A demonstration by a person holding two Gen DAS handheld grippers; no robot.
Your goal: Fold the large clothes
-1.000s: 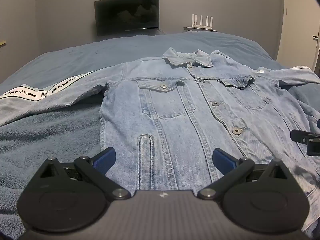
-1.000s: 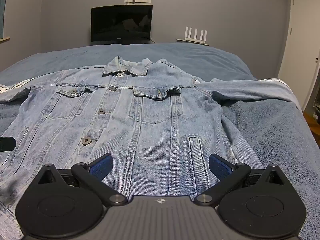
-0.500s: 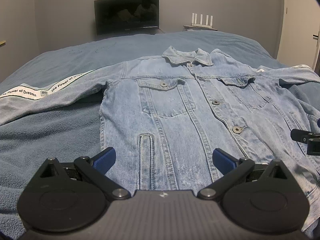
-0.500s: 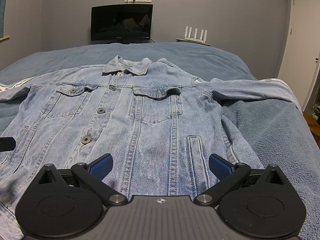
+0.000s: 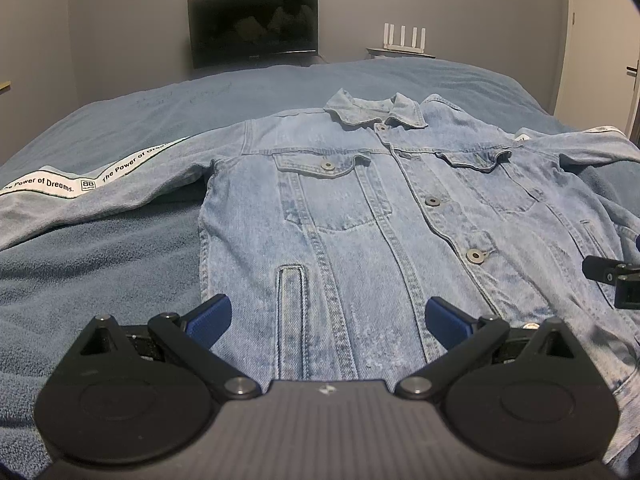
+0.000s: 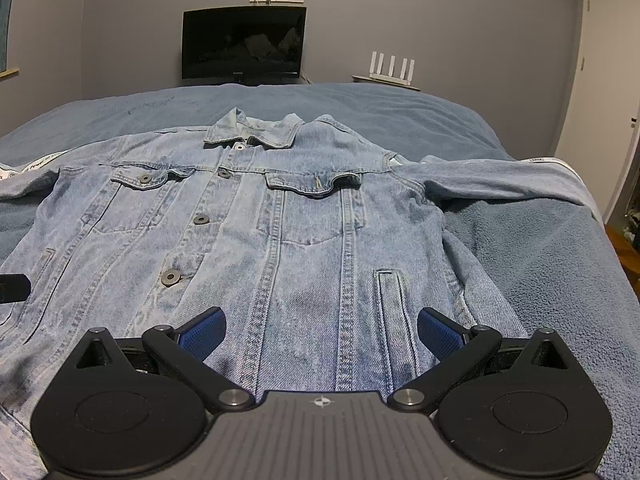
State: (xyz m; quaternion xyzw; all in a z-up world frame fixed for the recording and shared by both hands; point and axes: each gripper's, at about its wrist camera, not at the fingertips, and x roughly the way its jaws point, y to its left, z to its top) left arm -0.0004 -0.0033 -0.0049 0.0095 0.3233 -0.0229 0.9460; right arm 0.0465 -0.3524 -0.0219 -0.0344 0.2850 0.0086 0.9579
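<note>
Step in hand: we judge this to be the start; nothing of the denim jacket (image 5: pixel 360 216) is folded yet, and we hover over its hem at the near edge of the bed (image 5: pixel 100 280).
Left gripper (image 5: pixel 326 316): released, its blue pads wide apart and holding nothing, above the hem by the slit pocket on our left side.
Right gripper (image 6: pixel 320 330): also spread and empty, over the hem near the other slit pocket; its tip shows at the right edge of the left wrist view.
Next move: we think a sleeve has to come in across the chest first, so one gripper must travel out toward a side edge of the bed and pinch a cuff; otherwise both must drop and pinch the hem corners.
Jacket position: front up, buttoned, collar (image 6: pixel 252 132) toward the far edge of the bed, hem toward us, body roughly centred.
Left sleeve (image 5: pixel 80 192): stretched out toward the left edge of the bed, with a white printed stripe along it.
Right sleeve (image 6: pixel 500 176): stretched toward the right edge, its cuff near that edge.
Look of the cloth: pale washed denim, stiff-looking, with heavy seams, metal buttons and two flap chest pockets; mild ripples near the hem.
</note>
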